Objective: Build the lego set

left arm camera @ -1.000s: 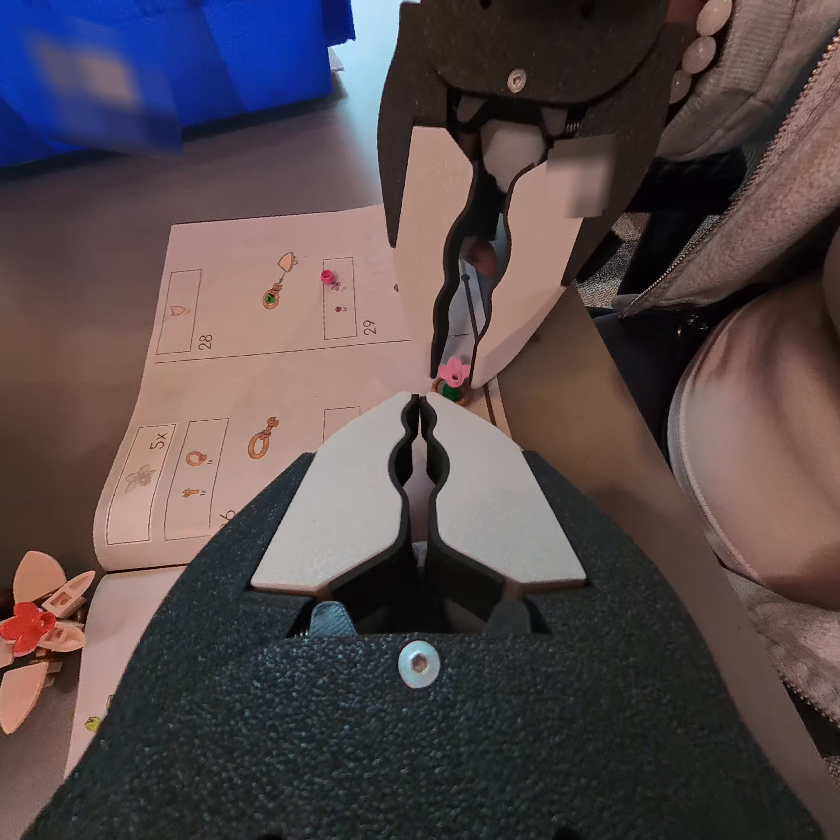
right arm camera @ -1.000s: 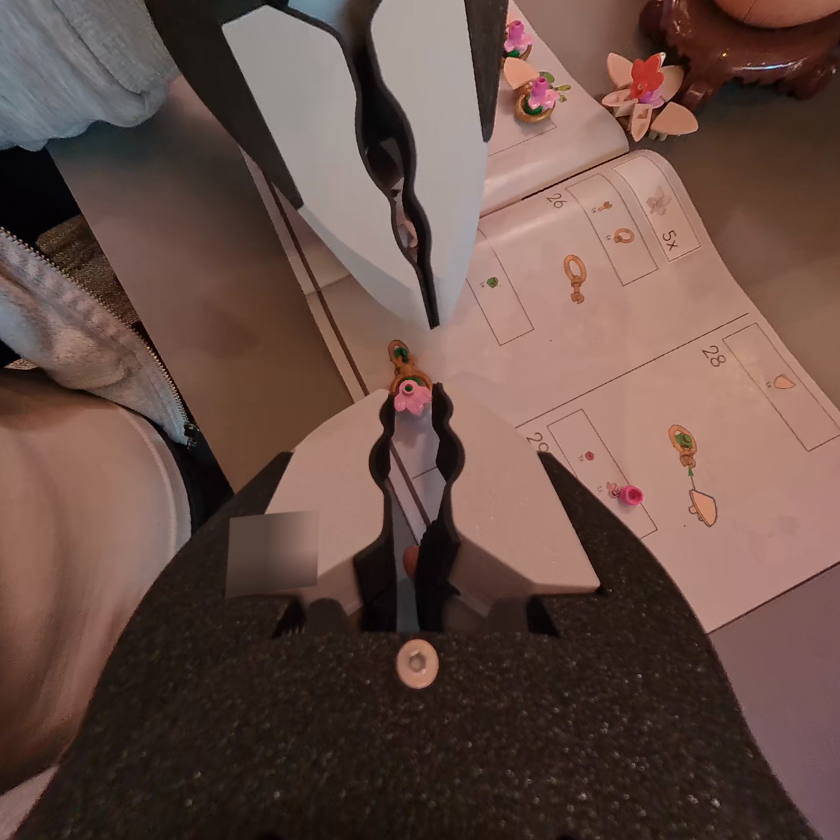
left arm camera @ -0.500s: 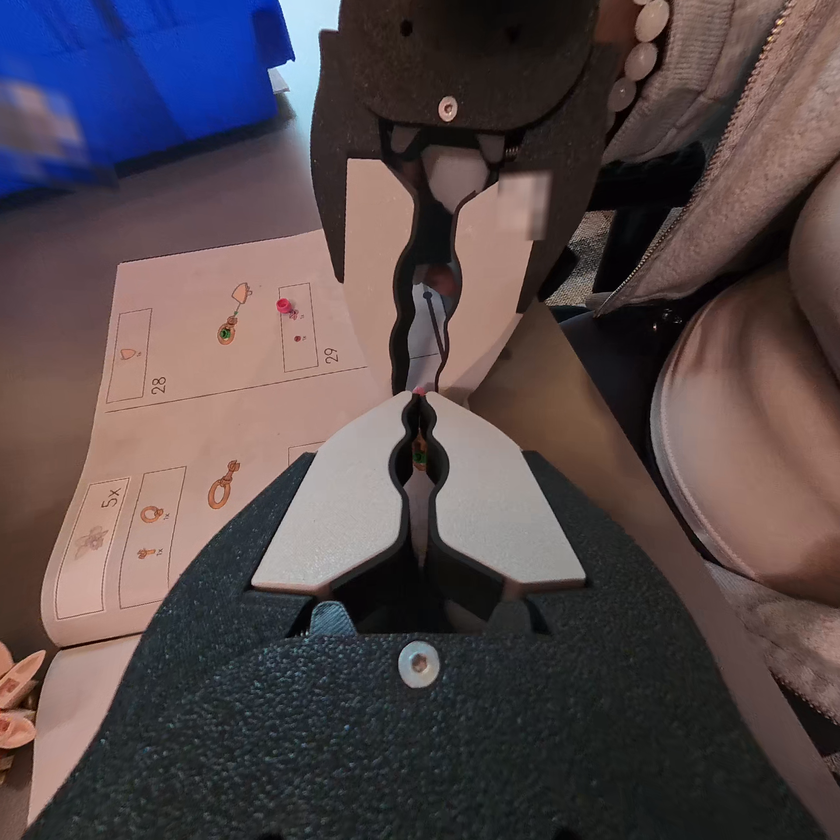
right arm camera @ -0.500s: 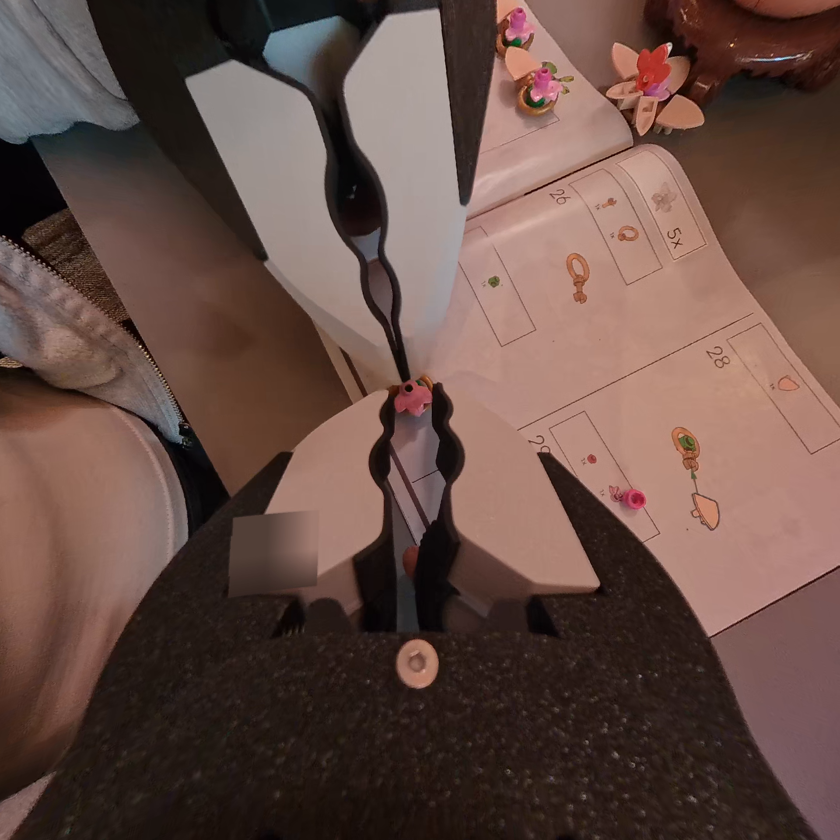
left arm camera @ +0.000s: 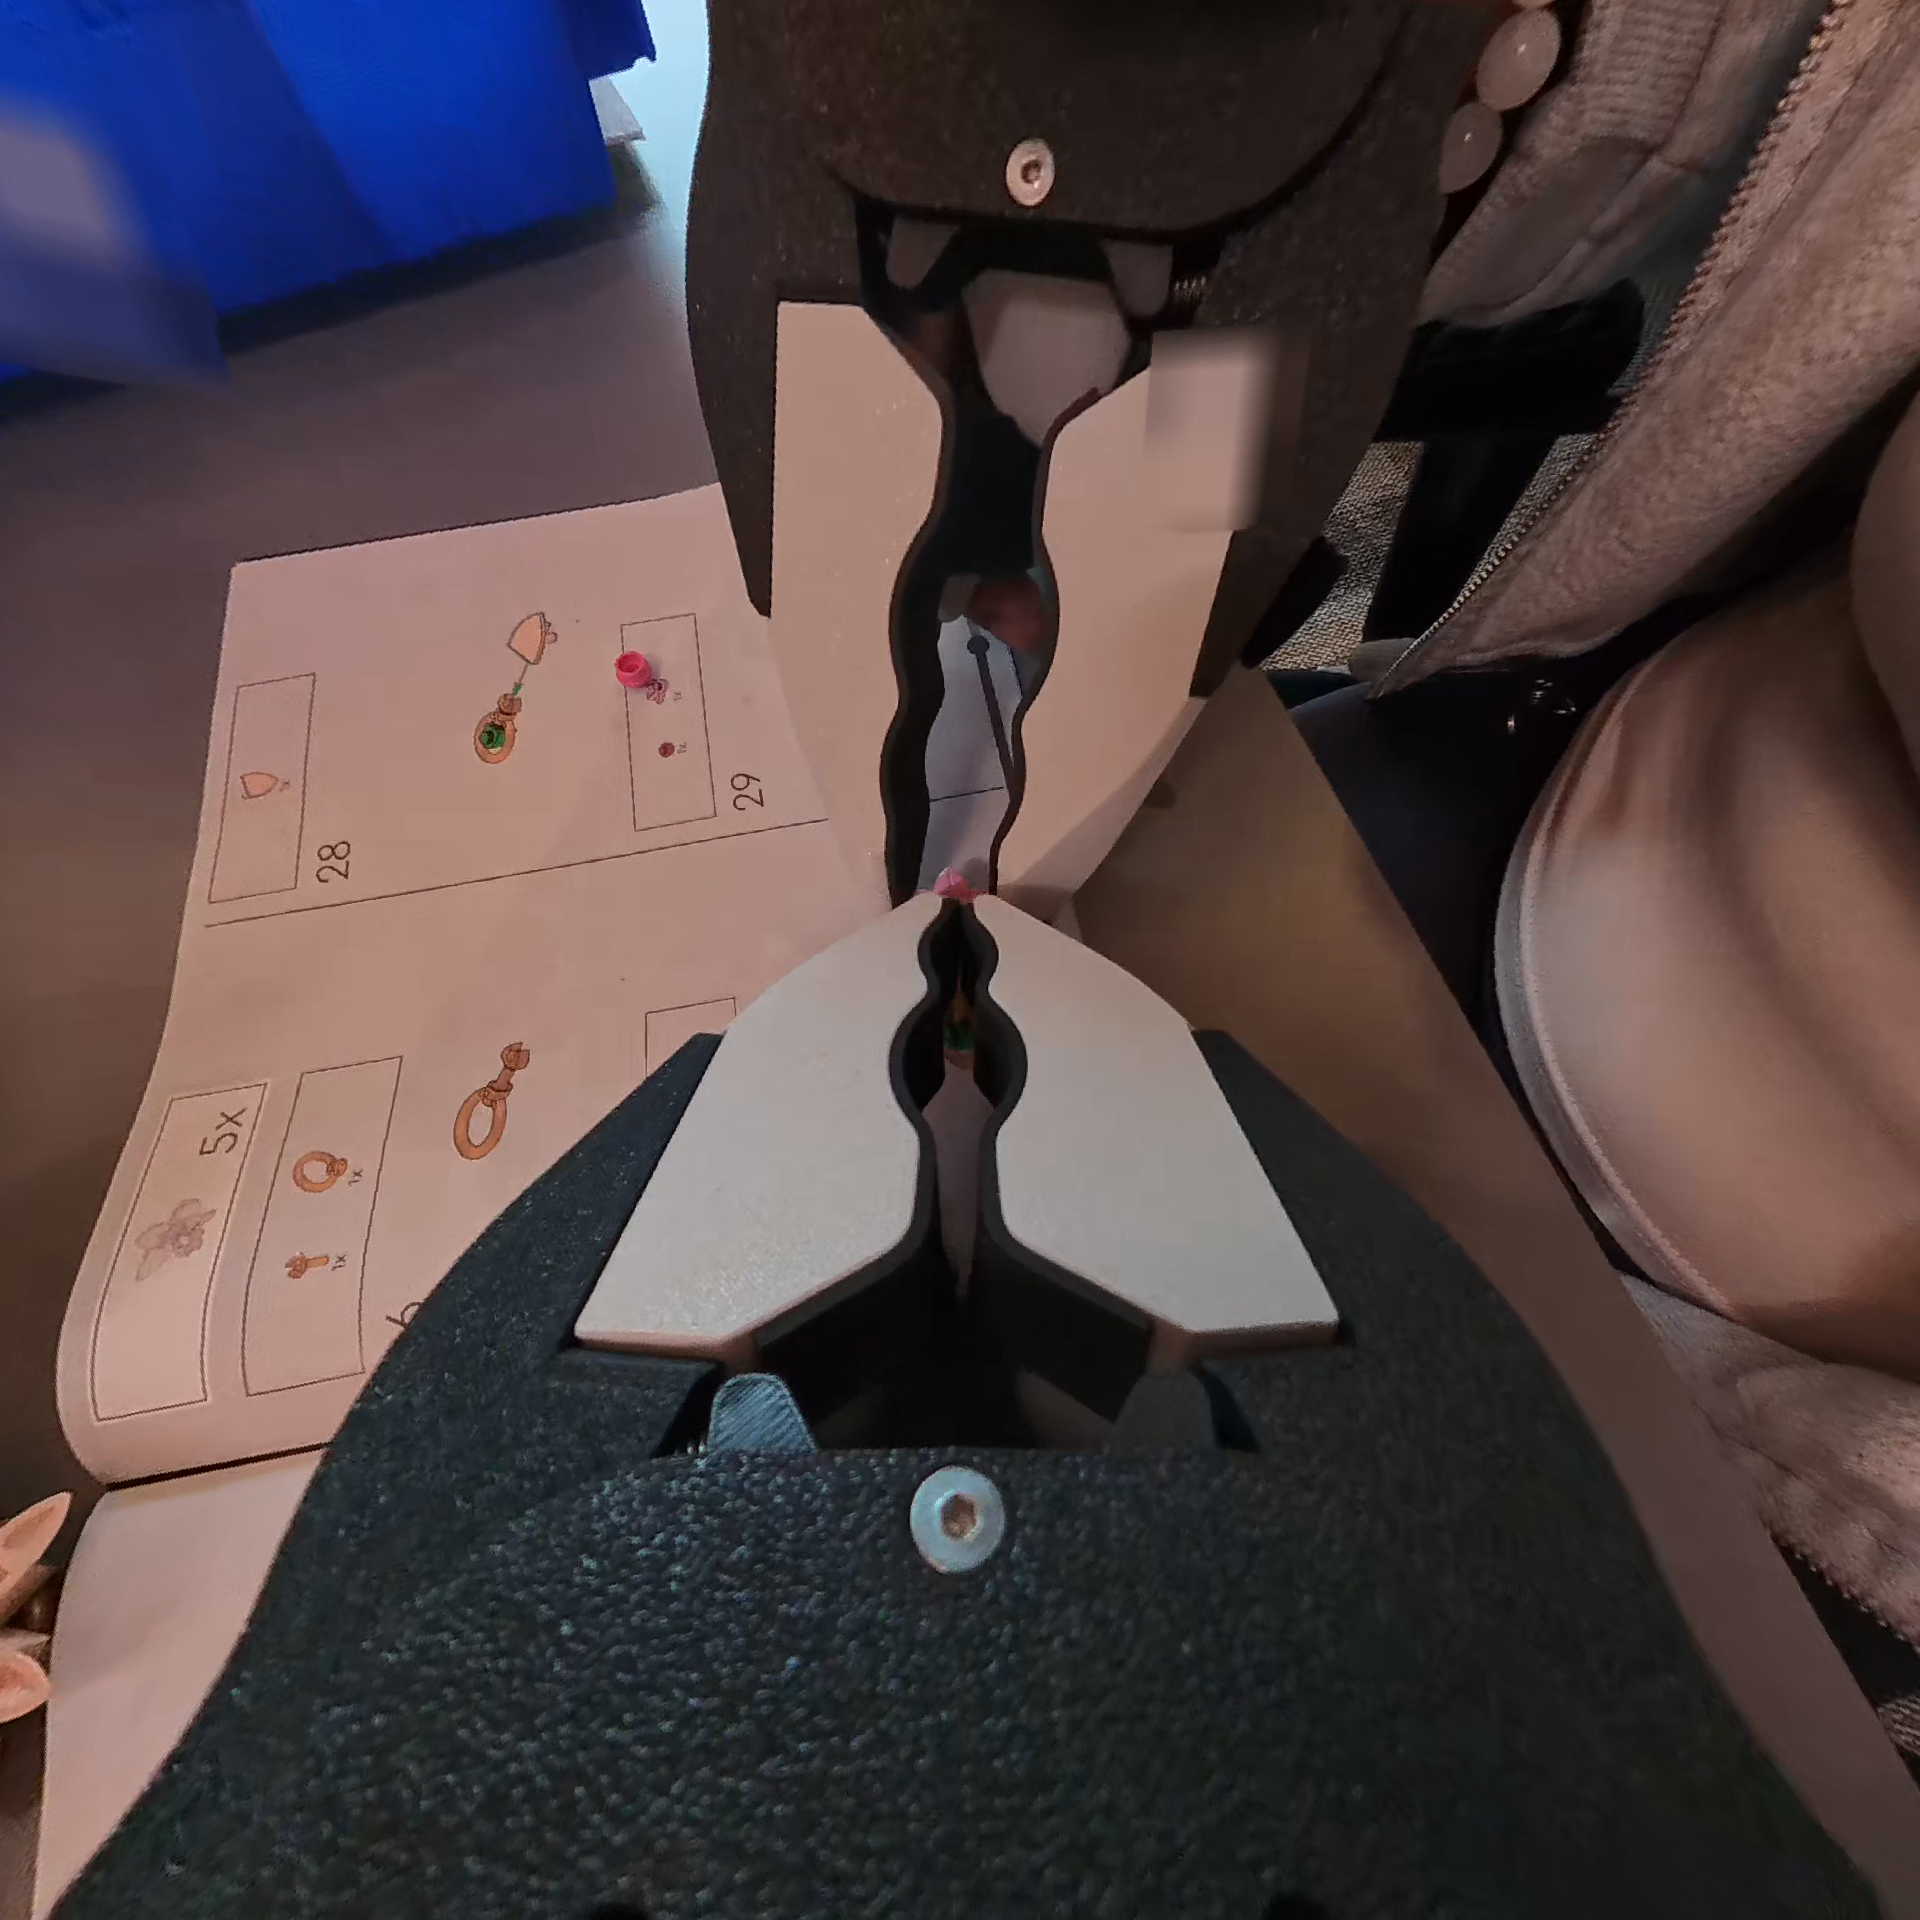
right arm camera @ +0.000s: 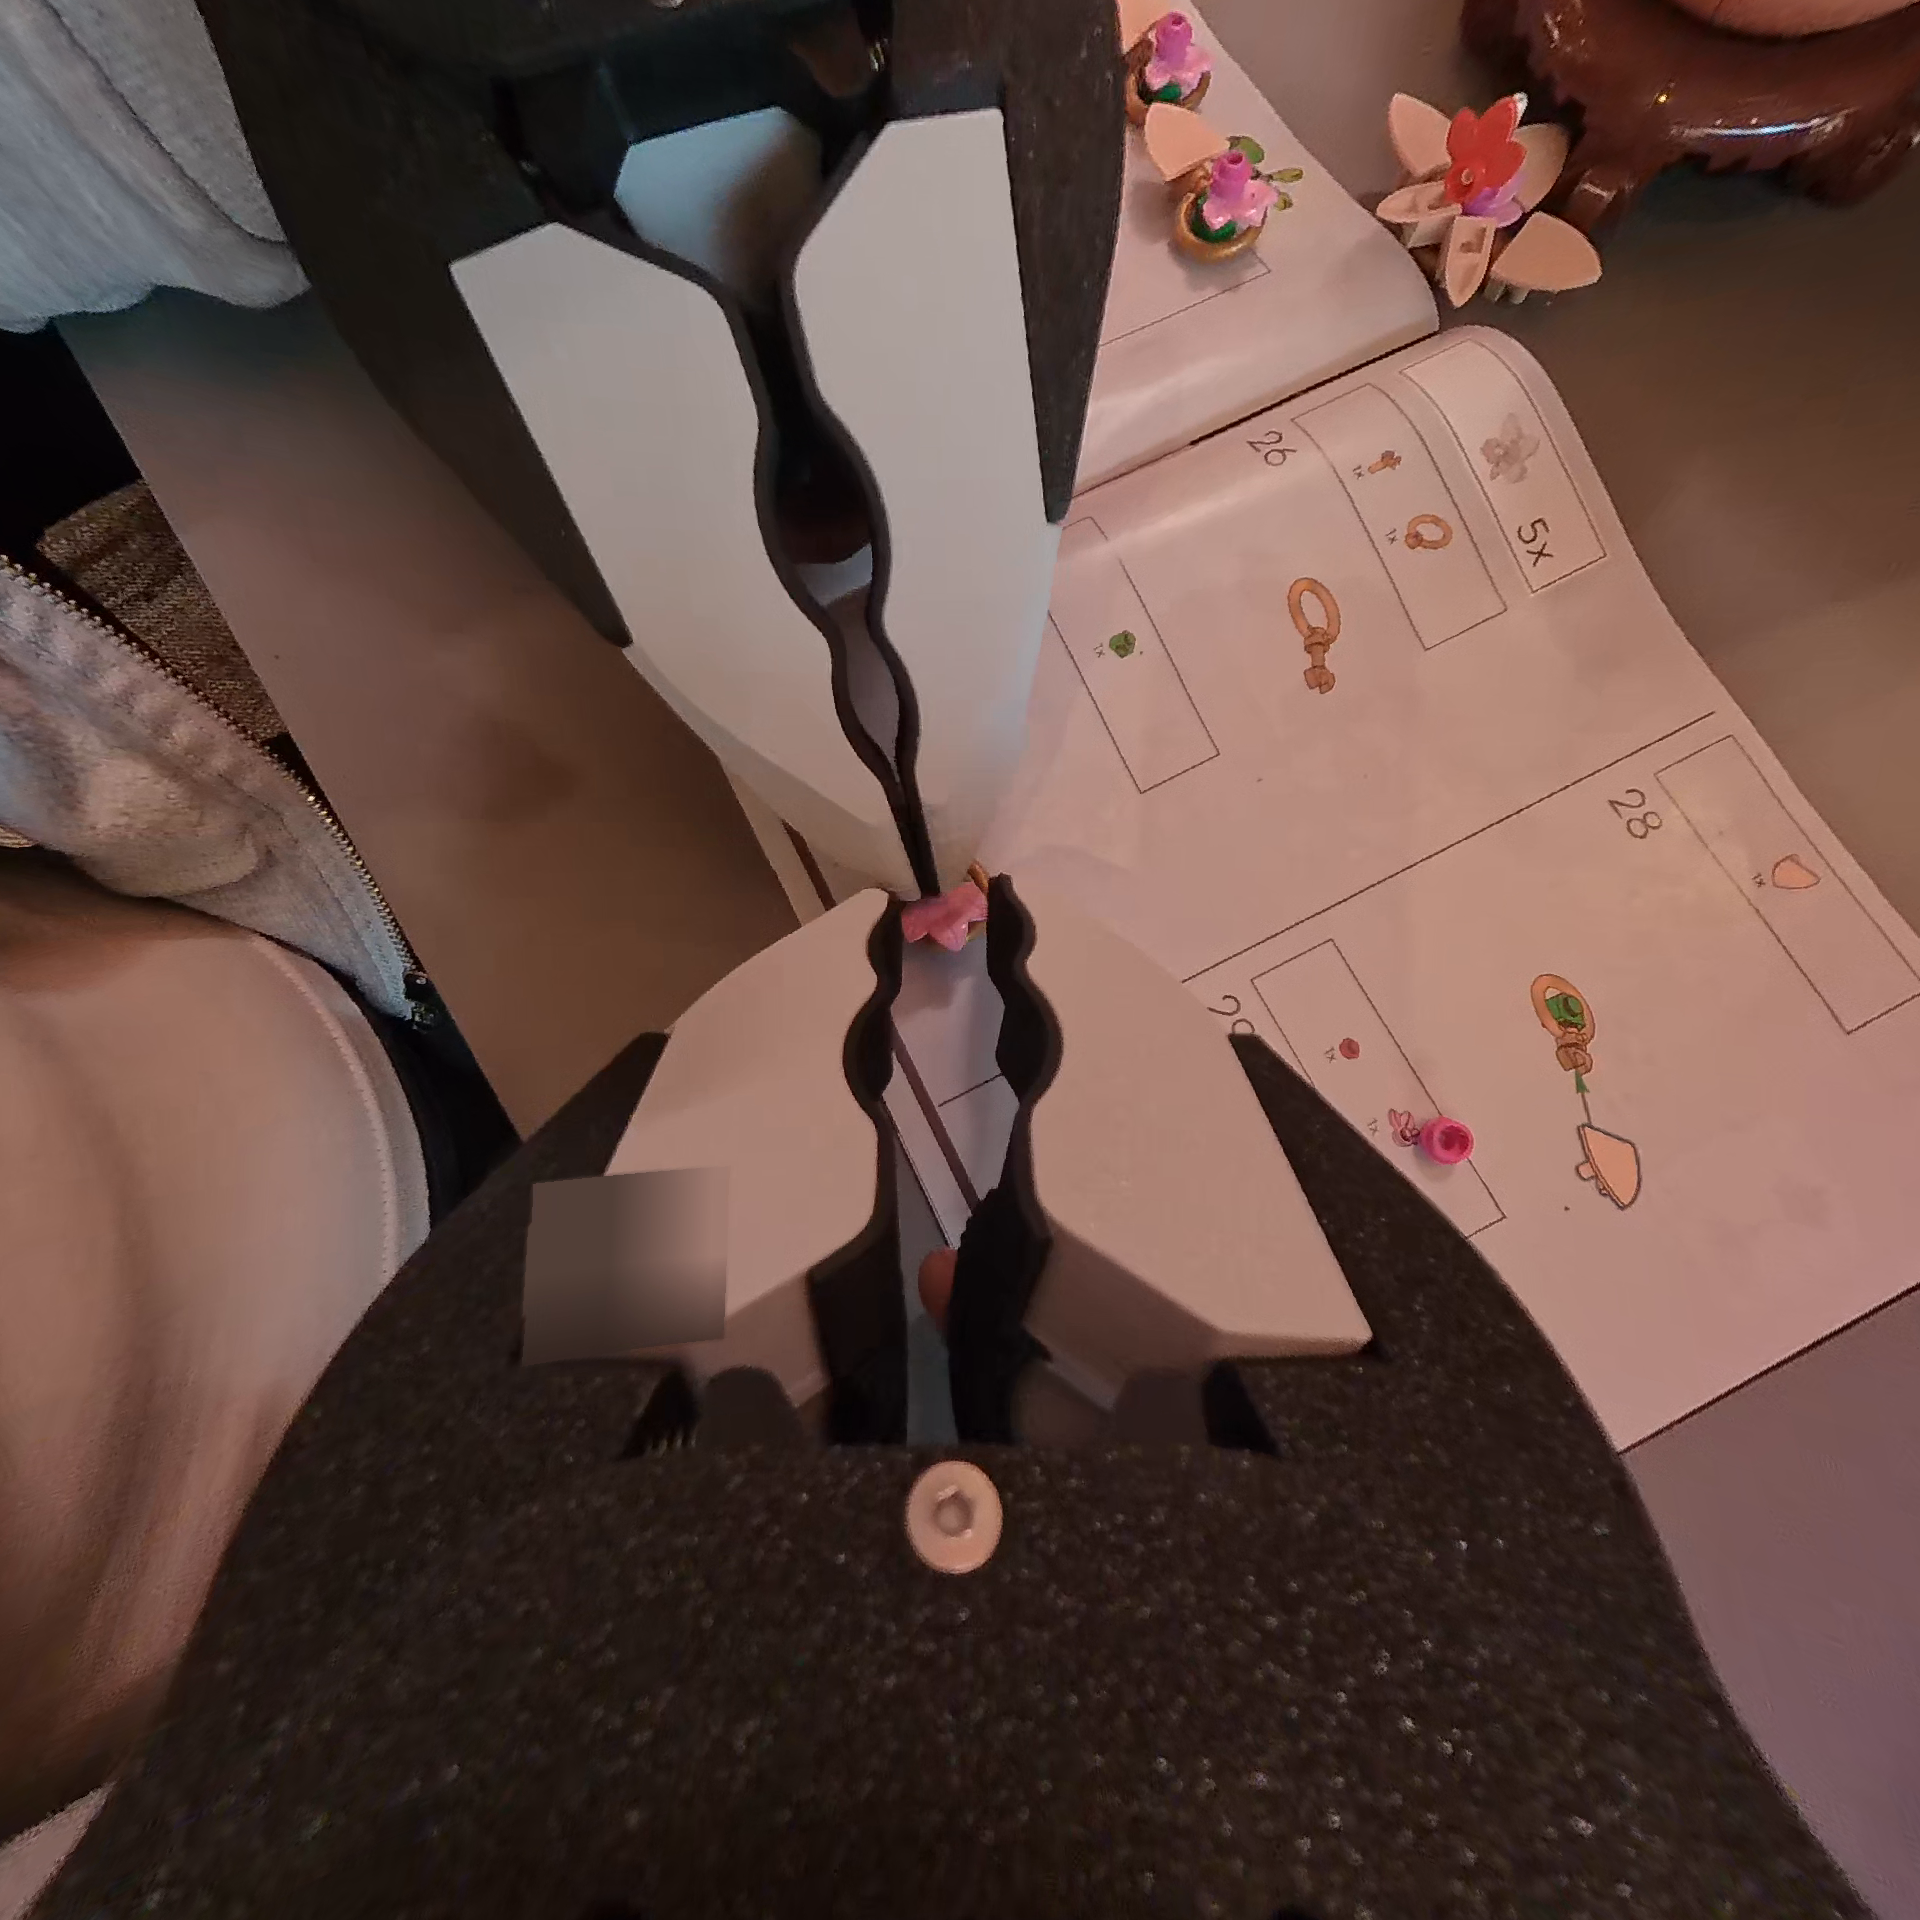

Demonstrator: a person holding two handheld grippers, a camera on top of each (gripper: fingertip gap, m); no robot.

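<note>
Pink flower piece [right arm camera: 943, 917] pinched in right jaws, tip-to-tip against closed left jaws (over booklet [right arm camera: 1455, 831]).

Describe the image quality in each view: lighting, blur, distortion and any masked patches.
Left wrist view: warm dim light, the blue bin smeared at top left, fisheye bending the booklet, a masked patch on the right gripper. Right wrist view: sharp centre, soft edges, its own masked patch, faint shadows on the booklet.

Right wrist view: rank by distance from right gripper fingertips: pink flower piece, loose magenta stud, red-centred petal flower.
1. Pink flower piece: between the right gripper fingers.
2. Loose magenta round stud: right, on the open instruction booklet.
3. Red-centred flower with peach petals: far upper right, beyond the booklet.
</note>
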